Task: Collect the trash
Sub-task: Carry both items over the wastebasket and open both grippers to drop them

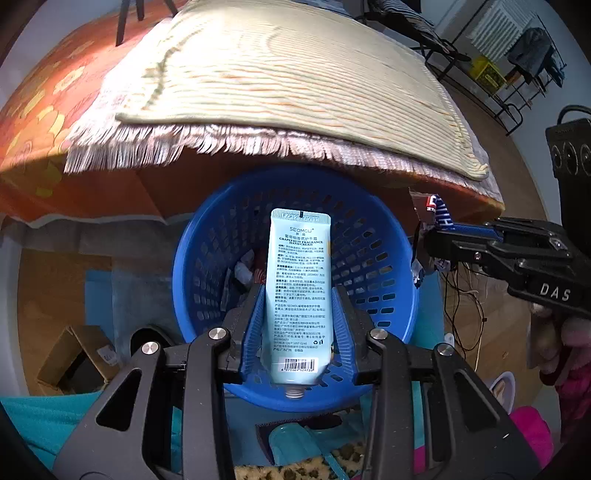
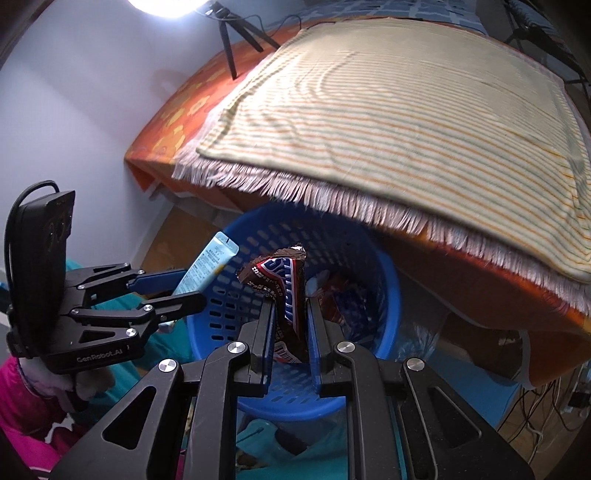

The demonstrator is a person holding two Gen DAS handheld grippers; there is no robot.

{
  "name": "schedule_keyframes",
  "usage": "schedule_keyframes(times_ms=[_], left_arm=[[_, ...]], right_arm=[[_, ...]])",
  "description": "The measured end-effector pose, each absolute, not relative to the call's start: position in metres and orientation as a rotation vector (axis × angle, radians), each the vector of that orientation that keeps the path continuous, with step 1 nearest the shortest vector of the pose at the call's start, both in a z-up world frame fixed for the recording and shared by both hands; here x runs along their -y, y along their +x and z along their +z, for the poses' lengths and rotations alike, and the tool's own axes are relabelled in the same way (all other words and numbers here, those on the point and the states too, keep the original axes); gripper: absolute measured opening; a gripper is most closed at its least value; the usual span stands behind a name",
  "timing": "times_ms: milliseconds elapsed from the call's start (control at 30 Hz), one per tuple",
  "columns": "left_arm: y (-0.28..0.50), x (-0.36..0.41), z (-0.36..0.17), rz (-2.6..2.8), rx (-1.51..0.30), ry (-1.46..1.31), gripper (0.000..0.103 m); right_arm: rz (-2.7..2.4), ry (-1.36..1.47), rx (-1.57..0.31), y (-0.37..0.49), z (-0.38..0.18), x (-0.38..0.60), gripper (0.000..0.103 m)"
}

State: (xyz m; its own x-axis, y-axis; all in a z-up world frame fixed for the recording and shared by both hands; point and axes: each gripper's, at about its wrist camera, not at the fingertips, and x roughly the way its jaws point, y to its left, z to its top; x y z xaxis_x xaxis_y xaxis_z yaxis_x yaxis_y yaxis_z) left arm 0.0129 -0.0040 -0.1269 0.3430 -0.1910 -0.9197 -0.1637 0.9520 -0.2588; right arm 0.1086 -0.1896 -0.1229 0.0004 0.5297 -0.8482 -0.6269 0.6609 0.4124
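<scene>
In the left wrist view, the left gripper [image 1: 297, 295] is clamped on a pale blue hand cream tube [image 1: 298, 288], its blue pads pressing both long sides. The tube stands lengthwise between the fingers, crimped end away from the camera and capless threaded neck nearest it, and hangs directly over the open mouth of a blue basket [image 1: 369, 236]. The basket sits on the floor just in front of a bed whose edge carries a striped blanket [image 1: 295, 74] with a pale fringe, over an orange flowered sheet [image 1: 40, 107]. Some wrappers lie at the bottom of the basket [image 1: 243, 273]. At the right edge the right gripper [image 1: 439, 240] reaches in from the side, gripping a brown wrapper [image 1: 432, 214] just beside the basket's rim. A cardboard box [image 1: 74, 358] sits on the floor to the lower left. In the right wrist view, the right gripper [image 2: 290, 306] is closed tight on the crumpled brown, red and blue wrapper [image 2: 284, 284], which sticks up between the pads with a barcode near the bottom. It is held above the basket [image 2: 384, 295], over its near side. On the left, the left gripper [image 2: 184, 284] holds the tube [image 2: 207, 266] tilted over the basket's left rim. The blanket [image 2: 406, 110] overhangs the far side of the basket, and a tripod [image 2: 236, 33] stands on the bed near the wall.
</scene>
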Motion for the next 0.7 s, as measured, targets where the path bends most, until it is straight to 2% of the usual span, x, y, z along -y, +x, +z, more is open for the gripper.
schedule_keyframes(times_ms=[467,633,700], left_arm=[[0.0098,-0.0027,-0.1298,-0.003,-1.22,-0.356,0.037],[0.0096,-0.005,-0.1286,0.008,-1.214,-0.36,0.037],[0.0095,-0.006,-0.1287,0.008,-1.213,-0.365,0.037]], right_arm=[[0.906,-0.118,-1.286,0.0987,-0.1289,0.1814,0.015],[0.894,-0.114,-1.287,0.0987,-0.1291,0.181,0.022],[0.89,-0.11,-1.288,0.0987,-0.1289,0.1809,0.032]])
